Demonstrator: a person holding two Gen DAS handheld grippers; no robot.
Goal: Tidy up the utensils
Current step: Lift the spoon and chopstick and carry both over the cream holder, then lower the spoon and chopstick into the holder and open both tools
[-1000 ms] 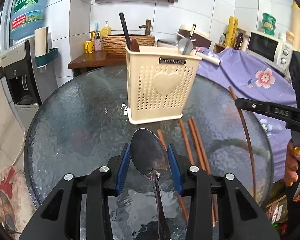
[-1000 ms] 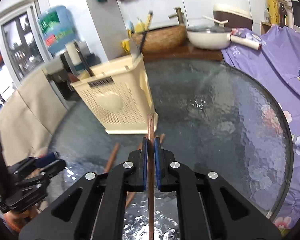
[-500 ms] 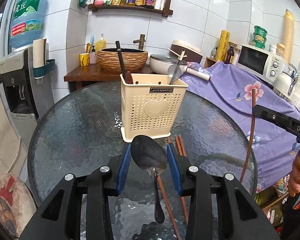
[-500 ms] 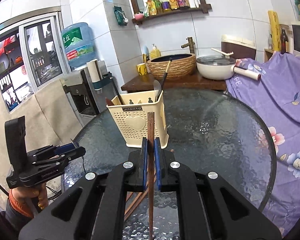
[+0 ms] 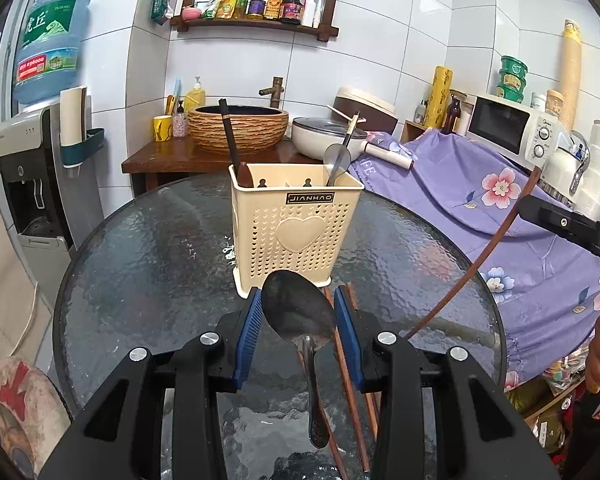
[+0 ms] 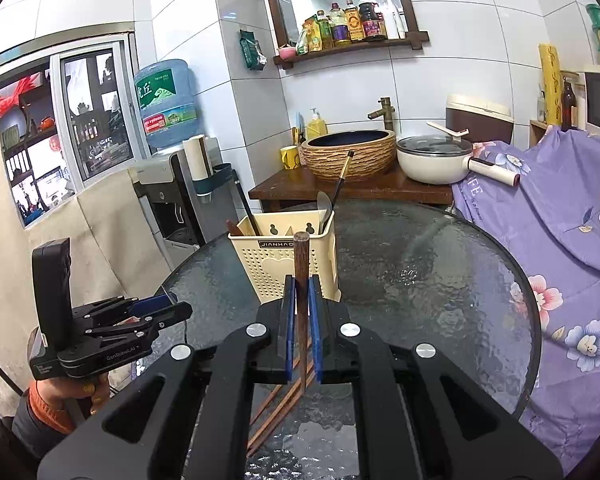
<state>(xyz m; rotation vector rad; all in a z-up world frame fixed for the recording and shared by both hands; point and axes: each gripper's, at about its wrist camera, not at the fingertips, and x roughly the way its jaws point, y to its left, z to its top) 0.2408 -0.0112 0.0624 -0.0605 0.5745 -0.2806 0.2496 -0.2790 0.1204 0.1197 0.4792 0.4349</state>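
My left gripper (image 5: 298,312) is shut on a metal spoon (image 5: 296,312), bowl up, handle hanging down, held above the glass table (image 5: 140,280). My right gripper (image 6: 301,300) is shut on a brown wooden chopstick (image 6: 301,264) held upright; it also shows in the left wrist view (image 5: 480,260). A cream perforated utensil holder (image 5: 296,232) stands mid-table beyond both grippers, with a spoon (image 5: 337,160) and dark utensils in it. Several brown chopsticks (image 5: 352,380) lie on the glass in front of the holder.
A purple flowered cloth (image 5: 480,200) covers furniture to the right. A wooden counter (image 5: 172,160) with a basin and a white pot stands behind the table. A water dispenser (image 5: 28,184) stands at the left.
Both grippers have risen and pulled back from the holder, lifting the spoon and the chopstick off the table. The holder looks farther and more upright now.
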